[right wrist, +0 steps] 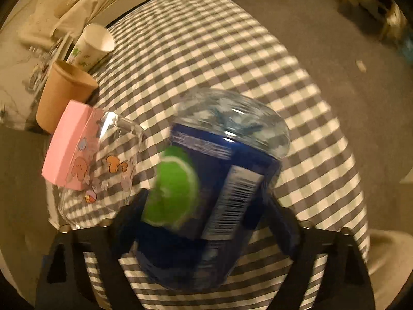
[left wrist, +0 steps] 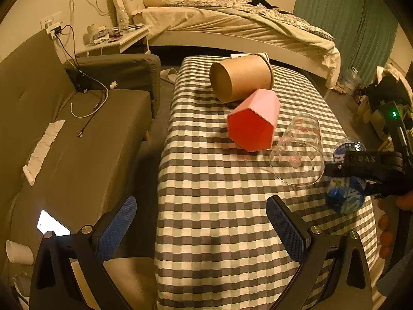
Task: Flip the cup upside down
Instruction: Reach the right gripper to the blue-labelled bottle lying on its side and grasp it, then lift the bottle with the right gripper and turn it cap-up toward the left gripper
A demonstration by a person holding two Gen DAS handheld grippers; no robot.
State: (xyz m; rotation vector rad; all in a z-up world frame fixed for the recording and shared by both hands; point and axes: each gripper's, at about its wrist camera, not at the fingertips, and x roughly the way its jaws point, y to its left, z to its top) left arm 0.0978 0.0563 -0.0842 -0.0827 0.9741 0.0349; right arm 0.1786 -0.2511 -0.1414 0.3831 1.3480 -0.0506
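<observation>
My right gripper [right wrist: 204,206] is shut on a clear plastic cup with a blue label and a green lime picture [right wrist: 211,180], held tilted above the checked table [right wrist: 232,51]. In the left wrist view the same cup [left wrist: 346,196] shows in the right gripper [left wrist: 361,175] at the table's right edge. My left gripper [left wrist: 201,222] is open and empty over the table's near left edge. A clear glass with cartoon prints [left wrist: 299,155] lies on its side beside the held cup.
A pink hexagonal cup [left wrist: 254,124] and a brown paper cup [left wrist: 241,77] lie on their sides on the table. A white paper cup [right wrist: 93,46] lies behind them. A grey sofa [left wrist: 64,142] stands left, a bed [left wrist: 232,25] behind.
</observation>
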